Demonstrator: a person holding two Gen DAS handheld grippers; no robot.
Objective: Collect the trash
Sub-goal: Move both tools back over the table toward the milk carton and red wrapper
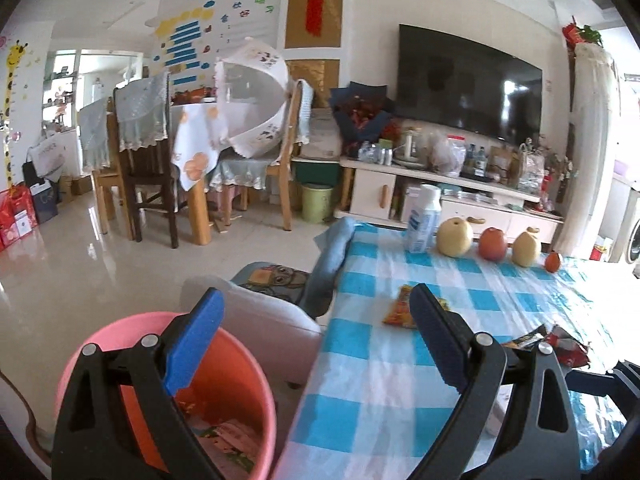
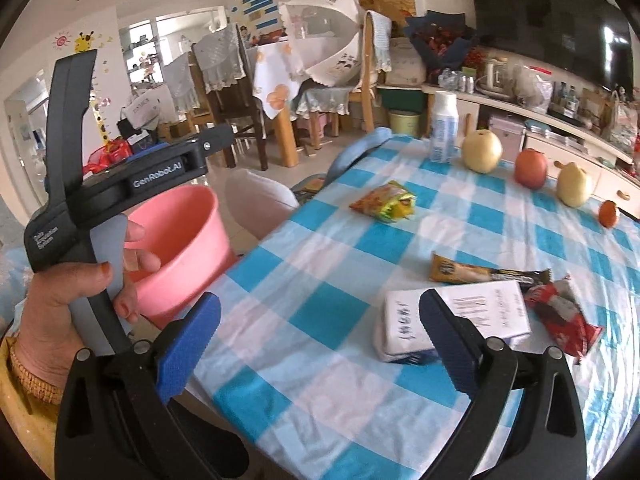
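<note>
Progress check. Round pink plastic bucket (image 1: 168, 400) sits on the floor off the table edge, directly under the left gripper (image 1: 316, 336). It already holds a few crumpled scraps at the bottom, so some trash looks collected.

Left gripper: jaws spread wide, nothing between them. Right gripper (image 2: 320, 340): jaws fully parted, empty, poised over the blue-and-white checked tablecloth (image 2: 328, 320).

Remaining on the cloth:
- crumpled yellow-orange snack bag (image 2: 384, 202), well ahead of the right gripper;
- flat yellow-and-black bar wrapper (image 2: 480, 274), just beyond its right finger;
- red-and-white torn wrapper (image 2: 564, 320), off to the right of that finger;
- white soft tissue pack (image 2: 452, 320), just ahead, partly behind the right finger; probably not trash.

Judgement: partway, at least three wrappers left.
</note>
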